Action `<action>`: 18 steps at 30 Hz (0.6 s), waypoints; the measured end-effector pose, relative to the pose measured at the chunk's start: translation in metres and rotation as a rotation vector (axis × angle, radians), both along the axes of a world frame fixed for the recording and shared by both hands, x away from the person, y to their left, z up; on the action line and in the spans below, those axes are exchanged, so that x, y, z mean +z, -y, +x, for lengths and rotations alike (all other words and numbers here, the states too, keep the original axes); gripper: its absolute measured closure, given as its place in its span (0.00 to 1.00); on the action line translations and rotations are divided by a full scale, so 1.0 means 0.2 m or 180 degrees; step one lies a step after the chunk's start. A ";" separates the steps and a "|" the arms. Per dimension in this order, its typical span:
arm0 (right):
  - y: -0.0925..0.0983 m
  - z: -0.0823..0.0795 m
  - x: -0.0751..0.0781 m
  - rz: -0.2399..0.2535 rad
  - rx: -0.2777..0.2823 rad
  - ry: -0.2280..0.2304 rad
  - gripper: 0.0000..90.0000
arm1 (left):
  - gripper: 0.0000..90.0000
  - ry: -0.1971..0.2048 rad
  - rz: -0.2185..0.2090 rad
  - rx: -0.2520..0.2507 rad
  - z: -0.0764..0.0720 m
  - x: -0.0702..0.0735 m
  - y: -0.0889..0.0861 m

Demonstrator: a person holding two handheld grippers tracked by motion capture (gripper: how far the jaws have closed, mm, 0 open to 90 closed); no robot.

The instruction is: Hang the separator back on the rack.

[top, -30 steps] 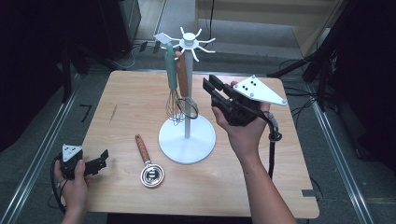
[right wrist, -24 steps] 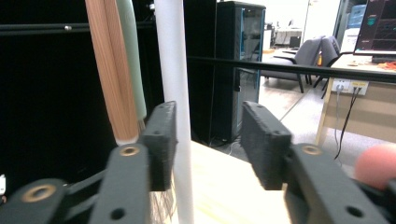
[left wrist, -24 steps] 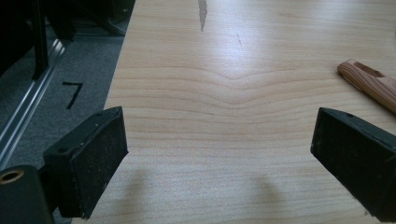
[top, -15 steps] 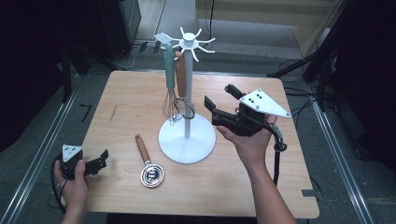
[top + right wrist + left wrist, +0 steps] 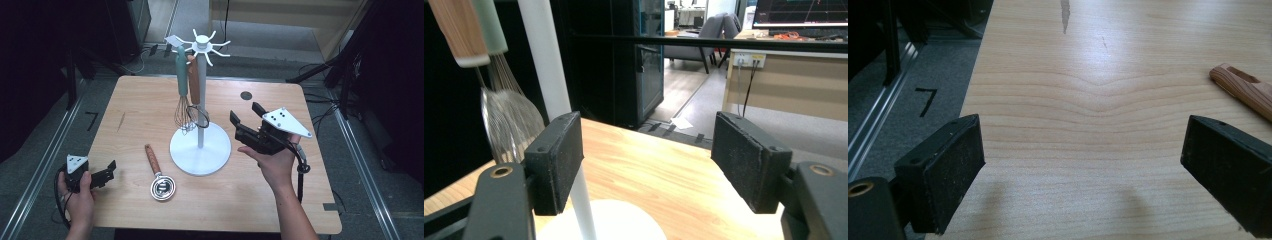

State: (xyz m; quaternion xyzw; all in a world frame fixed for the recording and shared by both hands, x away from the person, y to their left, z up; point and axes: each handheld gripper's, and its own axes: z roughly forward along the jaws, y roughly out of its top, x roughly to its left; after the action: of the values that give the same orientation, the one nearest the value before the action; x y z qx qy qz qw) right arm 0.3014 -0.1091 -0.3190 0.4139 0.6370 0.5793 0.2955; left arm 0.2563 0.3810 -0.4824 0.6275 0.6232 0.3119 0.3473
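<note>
A white hook stand (image 5: 200, 146) rises mid-table; its pole (image 5: 549, 65) stands just beyond my right gripper's left pad. From its hooks hang a teal-handled whisk (image 5: 182, 95) (image 5: 506, 120) and a wood-handled wire utensil (image 5: 194, 82). A wood-handled metal strainer (image 5: 159, 176) lies flat, left of the stand's base; its handle tip (image 5: 1248, 92) is at the right in the left gripper view. My right gripper (image 5: 244, 112) (image 5: 646, 160) hovers right of the stand. Its jaws have just been opening wide, then eased in slightly, with nothing between them. My left gripper (image 5: 109, 172) (image 5: 1083, 170) rests open at the front left corner.
The wooden table (image 5: 140, 105) has a small dark round mark (image 5: 245, 95) at the back right. Grey floor with metal rails (image 5: 45, 165) runs along the table's left edge. Dark cabinets stand behind the table.
My right gripper has come down and to the right, away from the hanging utensils, and its jaws have opened. The left gripper has stayed put.
</note>
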 end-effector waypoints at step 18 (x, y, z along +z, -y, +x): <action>0.08 -0.02 -0.19 -0.0051 -0.0227 -0.0070 0.39 | 0.04 0.0004 0.0000 -0.0006 0.00 0.00 0.00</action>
State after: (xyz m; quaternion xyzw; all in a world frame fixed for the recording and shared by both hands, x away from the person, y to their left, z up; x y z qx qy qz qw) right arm 0.2972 -0.1260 -0.3562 0.4403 0.6297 0.5588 0.3121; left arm 0.2563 0.3813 -0.4824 0.6279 0.6224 0.3119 0.3480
